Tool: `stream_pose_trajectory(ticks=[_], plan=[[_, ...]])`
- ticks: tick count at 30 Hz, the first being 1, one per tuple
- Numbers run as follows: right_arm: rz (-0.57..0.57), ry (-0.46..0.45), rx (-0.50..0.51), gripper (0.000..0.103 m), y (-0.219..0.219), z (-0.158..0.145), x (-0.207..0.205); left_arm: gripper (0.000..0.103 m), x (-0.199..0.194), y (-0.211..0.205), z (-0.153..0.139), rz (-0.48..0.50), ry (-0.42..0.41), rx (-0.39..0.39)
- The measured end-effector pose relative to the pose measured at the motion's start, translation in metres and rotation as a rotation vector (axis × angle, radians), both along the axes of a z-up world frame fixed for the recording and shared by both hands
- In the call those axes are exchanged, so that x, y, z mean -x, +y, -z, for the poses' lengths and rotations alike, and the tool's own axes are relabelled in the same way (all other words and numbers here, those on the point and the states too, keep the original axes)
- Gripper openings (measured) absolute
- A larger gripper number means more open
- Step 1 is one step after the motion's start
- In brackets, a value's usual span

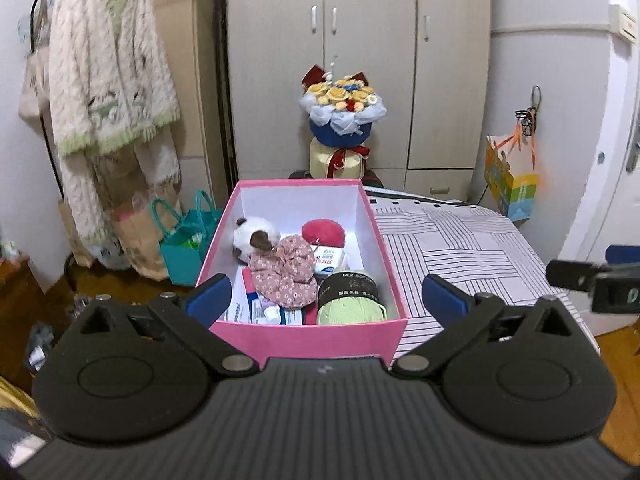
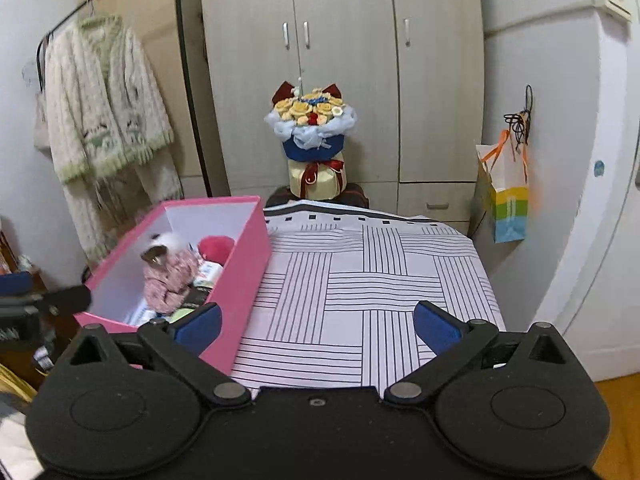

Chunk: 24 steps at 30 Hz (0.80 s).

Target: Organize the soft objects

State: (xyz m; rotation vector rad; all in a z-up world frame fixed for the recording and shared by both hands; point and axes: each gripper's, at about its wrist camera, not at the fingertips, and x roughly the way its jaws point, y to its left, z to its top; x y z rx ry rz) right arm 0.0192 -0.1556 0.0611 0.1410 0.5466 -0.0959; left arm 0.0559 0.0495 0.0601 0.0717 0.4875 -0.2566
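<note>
— Item one, the pink box (image 1: 308, 336): where, and holding what?

— Centre of the left wrist frame, on the striped cloth (image 2: 380, 280). Contents: plush toy (image 1: 250, 236), floral fabric bundle (image 1: 286, 276), red cushion (image 1: 322, 232), green yarn ball (image 1: 350, 306), tissue packs (image 1: 330, 260).

— Grippers?

— Left gripper (image 1: 326, 300): jaws spread wide, empty, framing the box. Right gripper (image 2: 318, 326): likewise wide, nothing between, low over bare cloth.

— Outstanding?

— No soft item visible on the cloth. Judged near complete, perhaps finished.
</note>
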Motion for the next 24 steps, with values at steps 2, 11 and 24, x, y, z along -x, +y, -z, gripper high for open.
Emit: stream_pose_trajectory(ticks=[2,11,24], plan=[[0.012,-0.007,-0.006,0.103,-0.001,-0.003,0.008,0.103,0.007,-0.002,-0.002,0.004,-0.019,-0.008],[0.037,-0.047,0.023,0.103,-0.004,-0.001,0.032,0.103,0.023,-0.014,-0.001,0.006,-0.076,-0.059],[0.029,-0.090,0.112,0.103,0.000,0.004,0.046,0.103,0.025,-0.024,0.012,-0.004,-0.079,-0.066]])
